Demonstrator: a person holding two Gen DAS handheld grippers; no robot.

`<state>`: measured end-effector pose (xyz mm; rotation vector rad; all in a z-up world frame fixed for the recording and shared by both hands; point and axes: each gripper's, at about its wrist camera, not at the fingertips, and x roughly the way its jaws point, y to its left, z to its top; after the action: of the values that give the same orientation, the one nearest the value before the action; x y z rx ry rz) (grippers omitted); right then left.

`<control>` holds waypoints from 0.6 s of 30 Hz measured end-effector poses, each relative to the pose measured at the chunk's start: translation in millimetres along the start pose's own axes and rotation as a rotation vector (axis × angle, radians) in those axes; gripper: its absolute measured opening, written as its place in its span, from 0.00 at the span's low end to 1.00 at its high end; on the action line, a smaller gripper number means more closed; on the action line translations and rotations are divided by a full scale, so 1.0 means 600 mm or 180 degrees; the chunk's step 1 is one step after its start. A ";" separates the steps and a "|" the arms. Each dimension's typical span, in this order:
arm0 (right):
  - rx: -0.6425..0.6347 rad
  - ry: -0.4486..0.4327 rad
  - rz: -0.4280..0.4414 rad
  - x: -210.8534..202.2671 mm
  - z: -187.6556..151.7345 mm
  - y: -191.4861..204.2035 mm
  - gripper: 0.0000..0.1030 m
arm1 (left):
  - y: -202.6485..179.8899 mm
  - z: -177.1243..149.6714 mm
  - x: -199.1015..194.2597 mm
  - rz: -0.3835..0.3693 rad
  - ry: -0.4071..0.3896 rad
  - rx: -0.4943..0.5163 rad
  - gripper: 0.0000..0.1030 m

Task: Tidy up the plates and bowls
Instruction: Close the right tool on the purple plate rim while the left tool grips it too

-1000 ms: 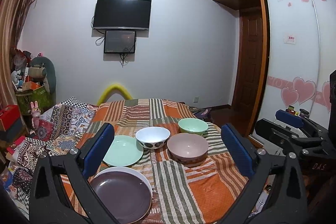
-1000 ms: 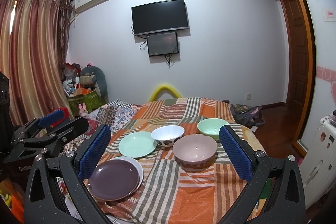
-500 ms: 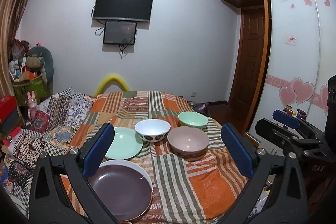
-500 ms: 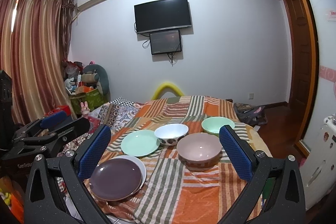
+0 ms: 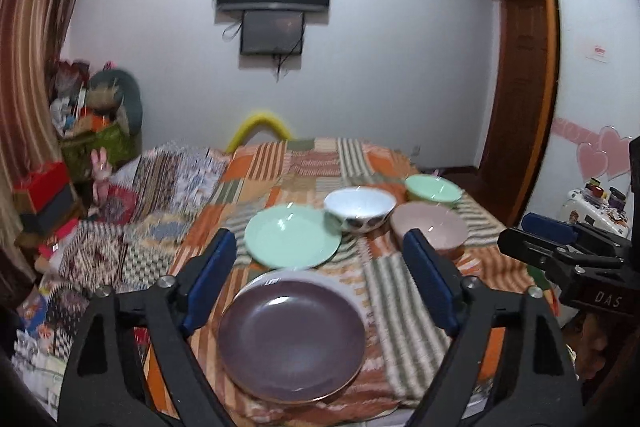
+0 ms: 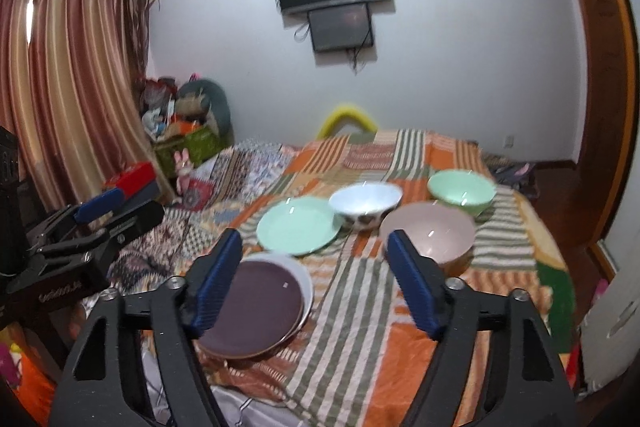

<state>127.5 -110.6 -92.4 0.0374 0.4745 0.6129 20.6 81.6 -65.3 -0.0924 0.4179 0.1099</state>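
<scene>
On the patchwork cloth [image 5: 404,291] covering the table, left to right: purple plate [image 5: 291,339] nearest the cameras, stacked on a white plate [image 6: 302,281] whose rim shows behind and to its right; mint plate [image 5: 292,235] just behind that stack; white patterned bowl [image 5: 359,207] right of the mint plate, rims near or touching, cannot tell which; pink bowl [image 5: 434,229] in front-right of the white patterned bowl; mint bowl [image 5: 434,190] farthest back right.

Left gripper [image 5: 318,277]: jaws have just been closing, now partly open, nothing gripped. Its blue pads [image 5: 210,283] stand apart in the air above the near edge of the table. In the left wrist view the purple plate lies between and below the two pads, touching neither. Mint plate shows beyond the gap.

Right gripper [image 6: 314,283]: jaws have also just been closing, narrower than the left, nothing held. In the right wrist view its left pad overlaps the purple plate's left part; its right pad overlaps the near rim of the pink bowl. Contact with either: cannot tell, pads look to be above them. Bare striped cloth fills the gap.

Both views blurred.
</scene>
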 end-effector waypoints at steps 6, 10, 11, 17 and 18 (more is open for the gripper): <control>0.0003 0.0372 0.0084 0.065 -0.025 0.013 0.50 | 0.072 -0.036 0.047 0.0156 0.0362 -0.0187 0.74; -0.0031 0.0621 0.0110 0.112 -0.044 0.021 0.43 | 0.114 -0.071 0.083 0.0190 0.0646 -0.0286 0.66; -0.0030 0.0683 0.0121 0.122 -0.049 0.023 0.40 | 0.122 -0.079 0.091 0.0196 0.0710 -0.0308 0.65; -0.0034 0.1038 0.0157 0.185 -0.082 0.024 0.28 | 0.169 -0.132 0.145 0.0250 0.1049 -0.0473 0.53; -0.0040 0.1083 0.0157 0.193 -0.085 0.025 0.27 | 0.175 -0.142 0.155 0.0256 0.1100 -0.0488 0.51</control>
<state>179.4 -38.6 -183.6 -0.0687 0.8008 0.6737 57.8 184.1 -187.7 -0.2477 0.7587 0.2065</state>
